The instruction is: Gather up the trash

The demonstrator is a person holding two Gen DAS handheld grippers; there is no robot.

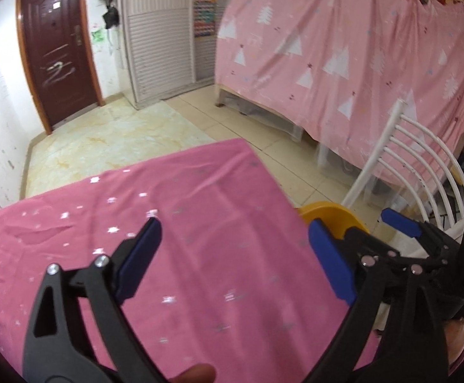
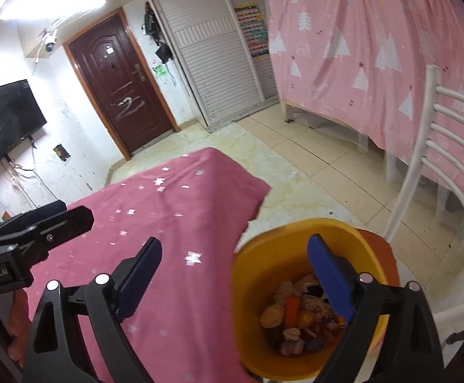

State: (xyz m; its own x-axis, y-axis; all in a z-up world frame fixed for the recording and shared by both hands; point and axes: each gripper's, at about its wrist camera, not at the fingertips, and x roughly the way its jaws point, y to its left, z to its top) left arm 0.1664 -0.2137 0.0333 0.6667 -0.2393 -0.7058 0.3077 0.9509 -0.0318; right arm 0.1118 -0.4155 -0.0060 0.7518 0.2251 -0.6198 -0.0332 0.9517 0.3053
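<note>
Your left gripper (image 1: 235,255) tilts down over the bench (image 1: 72,223) draped in a pink star-printed cloth, its blue-padded jaws spread wide with nothing between them. Your right gripper (image 2: 235,265) also points downward, jaws just as wide and holding nothing; its right finger (image 2: 327,281) hangs over the round yellow plastic bin (image 2: 257,287), while the left one sits above the cloth.

Only the right wrist view looks into the bin: a heap of mixed trash (image 2: 298,322) lies at its bottom, with crumpled pale scraps, an orange piece and a yellow ball-like one, below and slightly right of the jaws' gap. The left wrist view catches just the bin's rim past the bench edge, behind your right gripper's fingers. The bin stands on the white slat-backed metal chair (image 2: 423,146) beside the bench. The right view also shows the wall-mounted black television (image 2: 5,121).
</note>
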